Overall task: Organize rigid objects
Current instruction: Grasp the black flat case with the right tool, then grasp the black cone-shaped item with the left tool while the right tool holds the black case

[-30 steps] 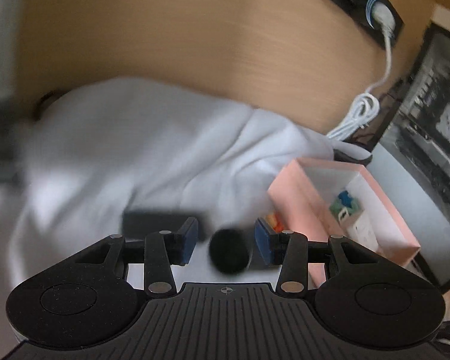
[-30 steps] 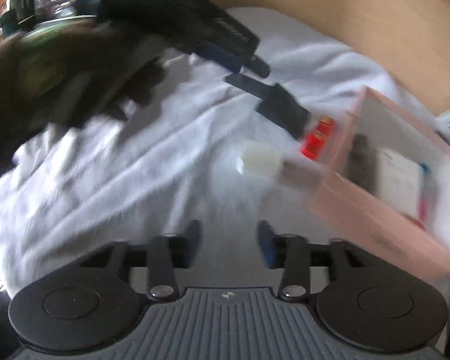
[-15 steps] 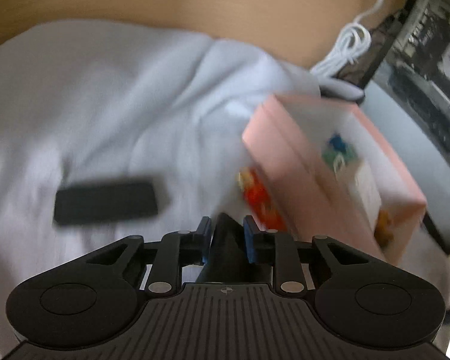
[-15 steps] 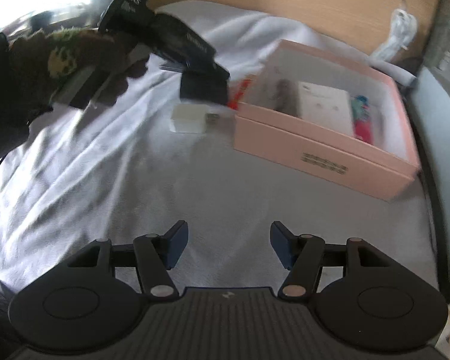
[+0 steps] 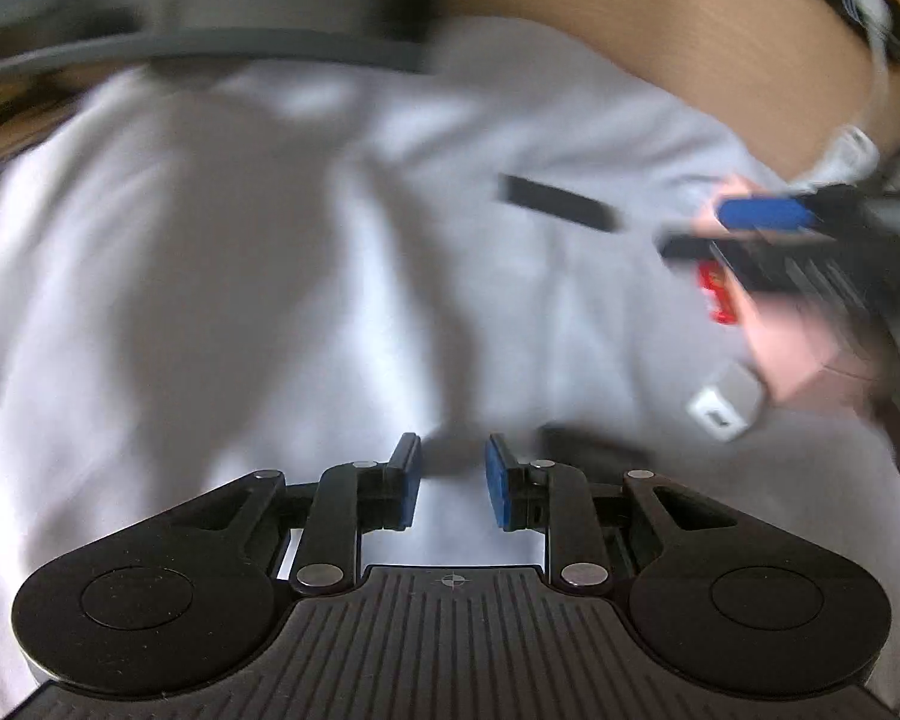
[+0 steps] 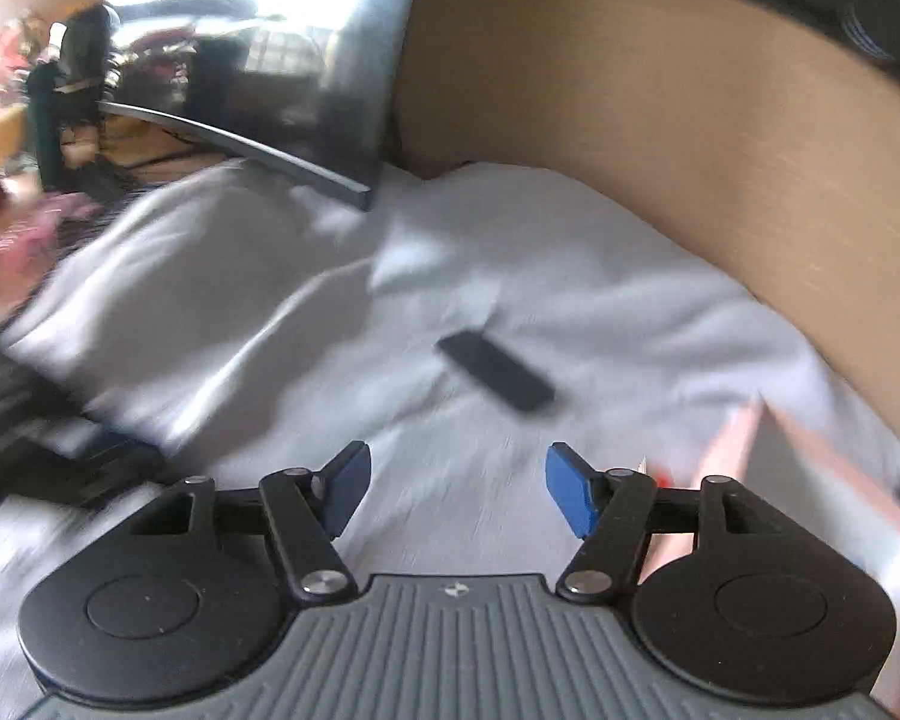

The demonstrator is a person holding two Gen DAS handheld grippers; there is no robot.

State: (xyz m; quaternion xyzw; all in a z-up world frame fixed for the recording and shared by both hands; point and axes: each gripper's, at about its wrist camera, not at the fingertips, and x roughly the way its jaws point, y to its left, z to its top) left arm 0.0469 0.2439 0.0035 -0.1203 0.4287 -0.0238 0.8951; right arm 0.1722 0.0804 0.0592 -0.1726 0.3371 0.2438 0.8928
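**Operator:** Report jaw state, nearest first.

**Technician:** The left gripper [image 5: 450, 474] has its jaws parted by a narrow gap, with only white cloth [image 5: 240, 300] showing between the blue pads [image 5: 498, 483]; nothing is gripped. The right gripper [image 6: 455, 489] stands spread wide and is likewise empty. Both hover over the cloth, which probably serves as a soft work surface so hard items do not slide.

**Operator:** Locate the items to be sorted.

**Technician:** In the left view, a dark object [image 5: 594, 450] lies on the cloth just beside the right-hand pad (blur prevents identification). Further right, a small white-and-grey block [image 5: 726, 405] rests just beside the corner of the pink box [image 5: 798, 354]. A red item [image 5: 717, 294] lies against the box's outer wall, not inside it. Beyond, a flat black bar [image 6: 495, 371] lies alone on the cloth, well apart from the box.

**Operator:** Why is the box at the right edge?

**Technician:** Judged from the layout, it is the collection container, set within reach of both grippers. The right gripper's wide opening and its heading toward the black bar suggest that item is the next pickup. Farthest off, a wooden panel [image 6: 690, 150] backs the workspace.
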